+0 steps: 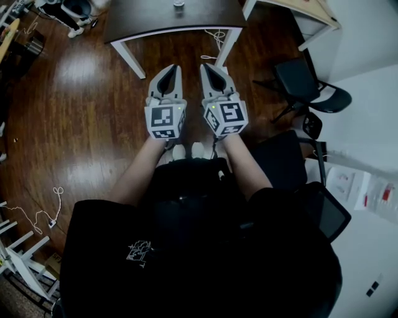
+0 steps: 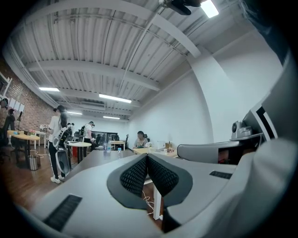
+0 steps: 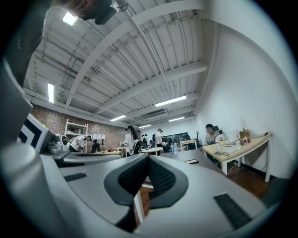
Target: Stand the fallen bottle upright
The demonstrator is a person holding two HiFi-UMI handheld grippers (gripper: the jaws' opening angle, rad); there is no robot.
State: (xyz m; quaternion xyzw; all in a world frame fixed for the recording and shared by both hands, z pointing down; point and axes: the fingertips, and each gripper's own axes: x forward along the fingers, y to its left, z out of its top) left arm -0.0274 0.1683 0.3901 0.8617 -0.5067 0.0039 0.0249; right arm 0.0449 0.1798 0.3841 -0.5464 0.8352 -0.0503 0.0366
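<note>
Jaws clenched tight on nothing, on left gripper [image 1: 170, 69] and right gripper [image 1: 208, 67] alike. Held side by side, pointing level above wooden floor [image 1: 81, 124], just short of desk [image 1: 149, 18]. Dark top, white legs. Bottle [image 3: 175, 148] toward desk's far side, well apart from both grippers. Seemingly upright with a blue cap in the gripper views, though too small for certainty. Beyond, people [image 2: 57, 135] standing in the room, brick wall [image 3: 51, 123] behind.
</note>
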